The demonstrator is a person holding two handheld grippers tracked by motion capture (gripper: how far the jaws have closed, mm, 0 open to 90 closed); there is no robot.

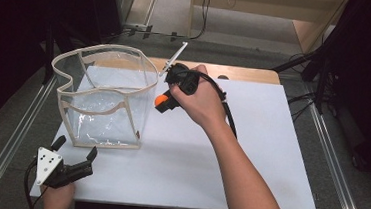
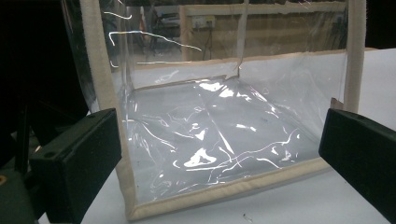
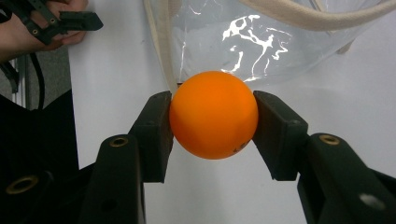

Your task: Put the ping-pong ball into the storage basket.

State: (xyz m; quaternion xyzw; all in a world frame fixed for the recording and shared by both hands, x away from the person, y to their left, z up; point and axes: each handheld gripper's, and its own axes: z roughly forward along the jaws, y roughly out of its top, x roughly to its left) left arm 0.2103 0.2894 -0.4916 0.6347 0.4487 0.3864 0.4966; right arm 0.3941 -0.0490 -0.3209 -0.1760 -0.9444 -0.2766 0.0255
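A clear plastic bag [image 1: 106, 98] with beige fabric trim stands open-topped on the left of the white table [image 1: 249, 154]. My right gripper [image 1: 162, 102] hovers just right of the bag's rim, shut on an orange ball [image 1: 161, 100]. In the right gripper view the orange ball [image 3: 214, 120] is pinched between both black jaws, with the bag [image 3: 261, 42] right behind it. My left gripper [image 1: 74, 148] rests open near the table's front-left corner, pointing at the bag's near side. Its jaws stand wide apart in the left gripper view, framing the bag [image 2: 224, 130].
The white table top sits on a wooden desk [image 1: 246, 73]. Metal rails [image 1: 13, 131] run along both sides. Cables [image 1: 304, 101] lie on the floor at the right. The left hand with its gripper [image 3: 60, 21] appears top left in the right gripper view.
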